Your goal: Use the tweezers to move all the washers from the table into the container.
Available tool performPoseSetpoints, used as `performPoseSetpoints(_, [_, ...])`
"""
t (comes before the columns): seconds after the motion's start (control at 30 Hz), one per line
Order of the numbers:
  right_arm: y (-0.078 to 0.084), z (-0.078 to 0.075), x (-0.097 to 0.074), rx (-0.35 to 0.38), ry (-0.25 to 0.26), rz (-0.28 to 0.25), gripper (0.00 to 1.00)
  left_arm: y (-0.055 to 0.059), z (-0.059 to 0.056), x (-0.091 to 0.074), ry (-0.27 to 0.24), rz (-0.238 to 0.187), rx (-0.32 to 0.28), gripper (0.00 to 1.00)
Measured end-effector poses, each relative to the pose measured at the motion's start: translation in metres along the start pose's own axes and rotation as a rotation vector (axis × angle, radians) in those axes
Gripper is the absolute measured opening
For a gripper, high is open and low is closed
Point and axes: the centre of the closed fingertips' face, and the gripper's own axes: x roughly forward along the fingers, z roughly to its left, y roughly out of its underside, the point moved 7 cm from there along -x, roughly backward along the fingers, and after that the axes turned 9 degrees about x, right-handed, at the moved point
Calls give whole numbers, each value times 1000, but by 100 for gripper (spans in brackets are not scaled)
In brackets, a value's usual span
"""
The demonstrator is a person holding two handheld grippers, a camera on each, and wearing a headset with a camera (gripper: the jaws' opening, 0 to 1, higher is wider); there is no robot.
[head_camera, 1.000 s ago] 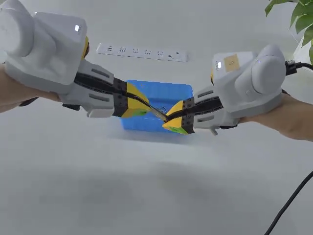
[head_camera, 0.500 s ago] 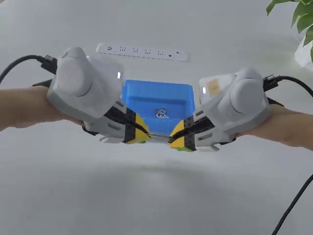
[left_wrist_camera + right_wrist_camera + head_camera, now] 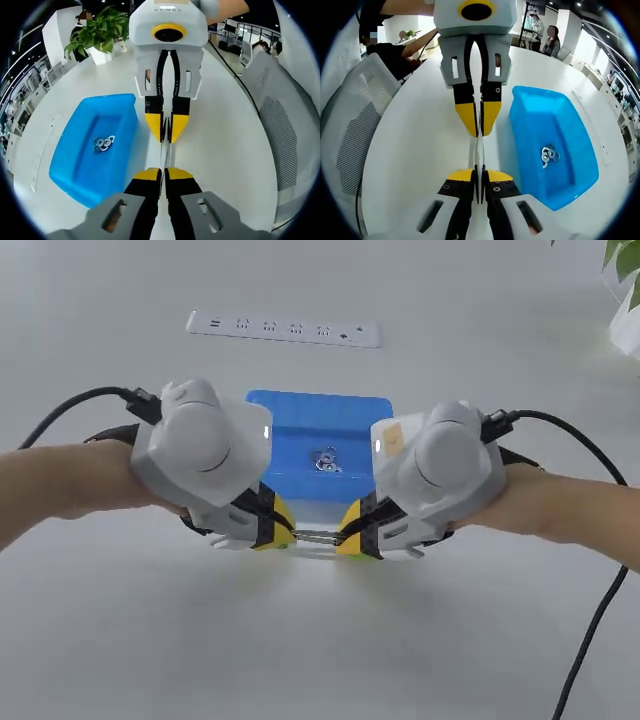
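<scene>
Centre frame, the left tongs (image 3: 281, 533) and right tongs (image 3: 350, 537) face tip to tip, both pinched onto the tweezers (image 3: 318, 536).

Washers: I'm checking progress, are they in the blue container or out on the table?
In: a cluster of washers lies on the floor of the container.

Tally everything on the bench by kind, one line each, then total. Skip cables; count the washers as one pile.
grippers: 2, the left gripper and the right gripper
tweezers: 1, clamped by both grippers
blue container: 1
washer pile: 1, inside the container
power strip: 1
plant: 1
total: 7
</scene>
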Motion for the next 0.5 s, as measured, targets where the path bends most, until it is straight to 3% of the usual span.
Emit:
performPoseSetpoints(0.3, [-1,5,-1,-5,36,2,12,4,-5,9,7,35,-9,8])
performPoseSetpoints(0.5, [-2,1,-2,49,58,21,17,2,-4,8,-1,32,-21,9])
